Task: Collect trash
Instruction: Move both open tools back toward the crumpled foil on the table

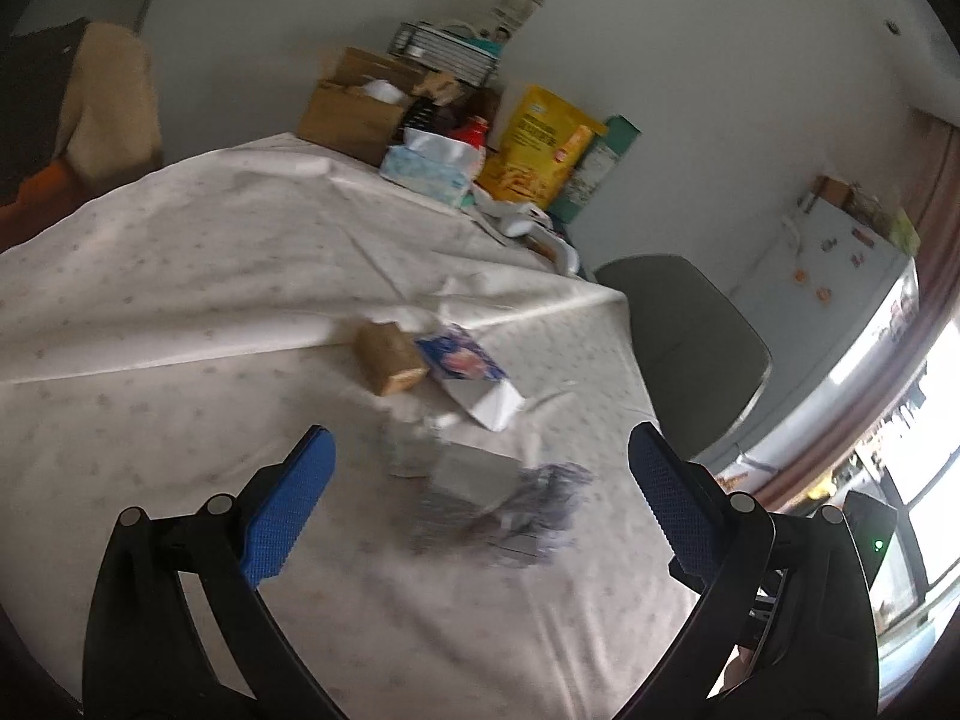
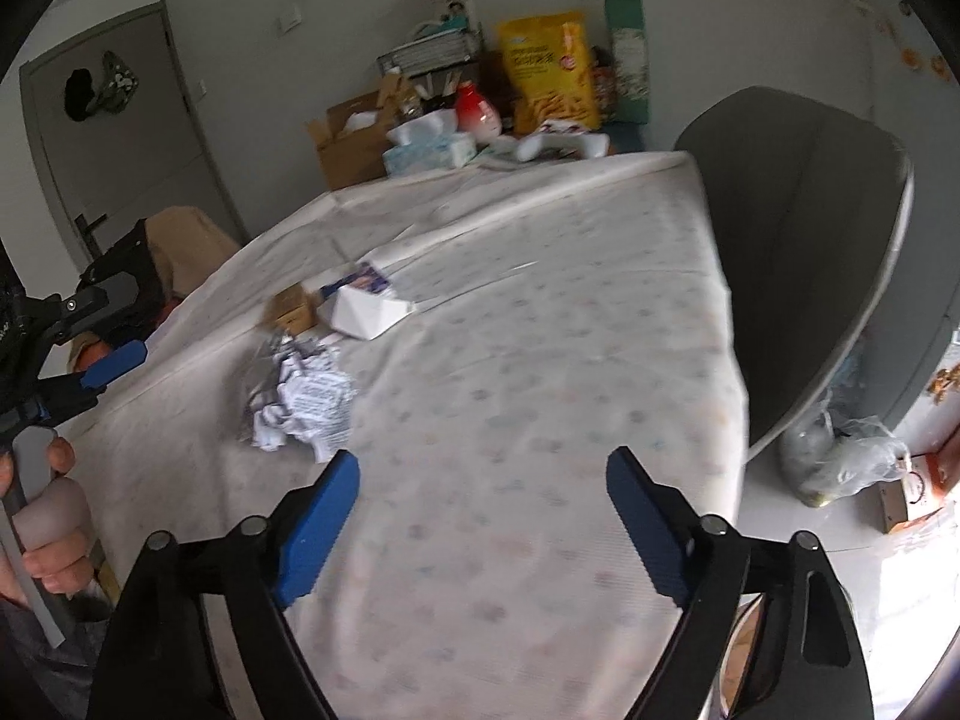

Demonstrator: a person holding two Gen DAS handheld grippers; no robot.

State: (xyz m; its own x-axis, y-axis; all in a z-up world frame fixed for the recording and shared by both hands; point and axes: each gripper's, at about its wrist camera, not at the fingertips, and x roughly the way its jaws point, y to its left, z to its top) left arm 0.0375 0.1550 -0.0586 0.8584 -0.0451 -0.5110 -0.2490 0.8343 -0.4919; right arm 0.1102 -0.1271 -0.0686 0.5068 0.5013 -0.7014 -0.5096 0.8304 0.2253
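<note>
Trash lies on the white tablecloth (image 1: 180, 300): a crumpled printed wrapper (image 2: 306, 399) (image 1: 510, 510), a small brown box (image 1: 390, 357) (image 2: 294, 309), and a torn white and blue package (image 1: 474, 372) (image 2: 366, 306). In the left wrist view my left gripper (image 1: 480, 450) hangs open just above and in front of the crumpled wrapper, nothing between its blue pads. My right gripper (image 2: 483, 474) is open over bare cloth, with the wrapper to its upper left. The left gripper's finger (image 2: 114, 363) and a hand on its handle (image 2: 48, 510) show at the right wrist view's left edge.
Clutter crowds the table's far end: a tissue box (image 1: 426, 174), a cardboard box (image 1: 354, 108), a yellow snack bag (image 1: 540, 150), a red bottle (image 2: 477, 111). A grey chair (image 2: 804, 252) stands at the table's right edge. A plastic bag (image 2: 840, 456) lies on the floor beside it.
</note>
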